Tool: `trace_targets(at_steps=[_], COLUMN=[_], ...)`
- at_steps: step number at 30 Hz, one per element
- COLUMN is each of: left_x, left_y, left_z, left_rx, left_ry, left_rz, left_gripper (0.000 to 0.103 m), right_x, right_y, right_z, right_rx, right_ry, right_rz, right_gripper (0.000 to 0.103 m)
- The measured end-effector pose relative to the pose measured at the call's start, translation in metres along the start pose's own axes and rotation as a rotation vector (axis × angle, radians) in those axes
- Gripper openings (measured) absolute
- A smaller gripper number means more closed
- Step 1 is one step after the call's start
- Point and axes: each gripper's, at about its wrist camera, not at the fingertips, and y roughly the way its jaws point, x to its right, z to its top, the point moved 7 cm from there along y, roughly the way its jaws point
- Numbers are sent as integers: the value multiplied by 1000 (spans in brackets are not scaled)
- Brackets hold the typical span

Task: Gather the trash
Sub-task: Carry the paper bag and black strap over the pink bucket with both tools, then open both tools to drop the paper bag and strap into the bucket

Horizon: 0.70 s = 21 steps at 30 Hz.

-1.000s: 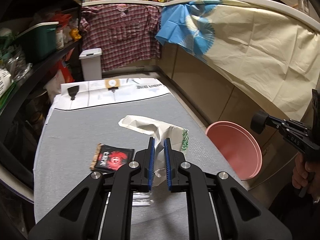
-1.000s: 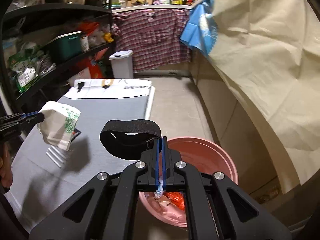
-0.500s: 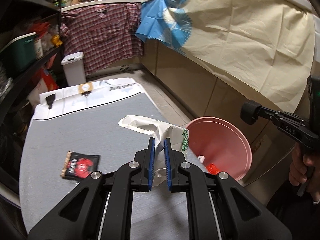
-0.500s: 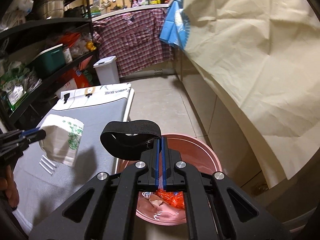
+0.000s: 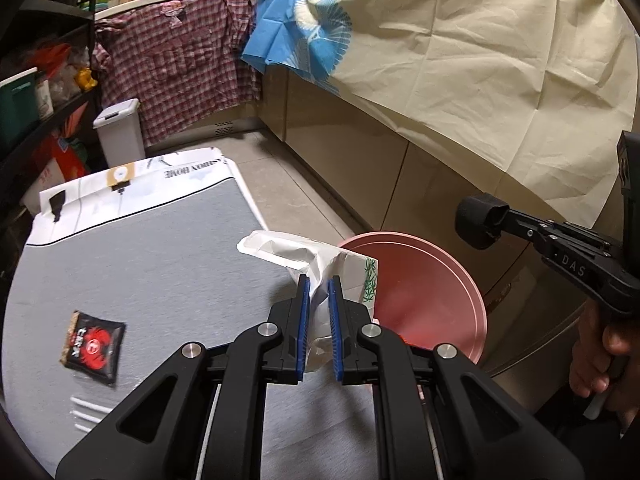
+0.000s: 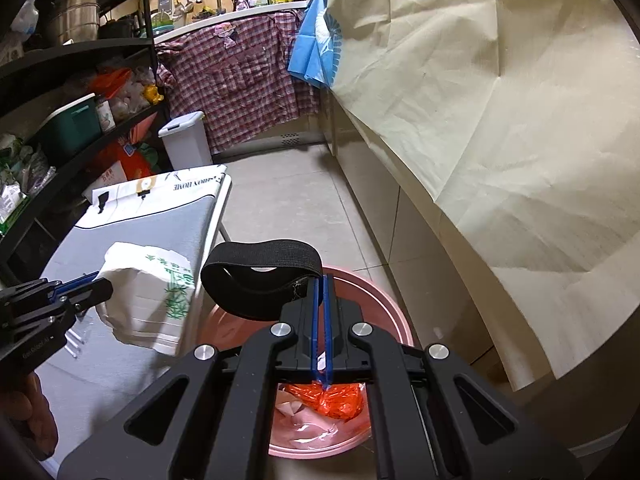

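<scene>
Left claw (image 5: 318, 286) clamped on paper bag (image 5: 344, 268)

**Paper bag held at the edge of the pink basin**

The left gripper (image 5: 318, 280) clamps a crumpled white paper bag (image 5: 320, 264) with green print, held in front of the pink basin (image 5: 440, 280) beside the grey table (image 5: 140, 260). 1 dark snack packet (image 5: 93, 346) lies on the table. The right gripper (image 5: 480, 222) hangs at the right edge, in a hand (image 5: 600, 360).
</scene>
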Motion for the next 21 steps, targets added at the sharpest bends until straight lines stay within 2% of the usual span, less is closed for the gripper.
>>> trace_targets(at_steps=[16, 21], left_x=[34, 43], left_y=[42, 53], left_z=[-8, -12], left_rx=[-59, -105], left_ry=[47, 49], left_rz=[-40, -76], left_gripper=[10, 12], right_x=[12, 17], right_y=[17, 24], right_z=[-1, -5], right_rx=[-35, -65], right_ry=[36, 51], right_rz=[-10, -21], right_gripper=[3, 13])
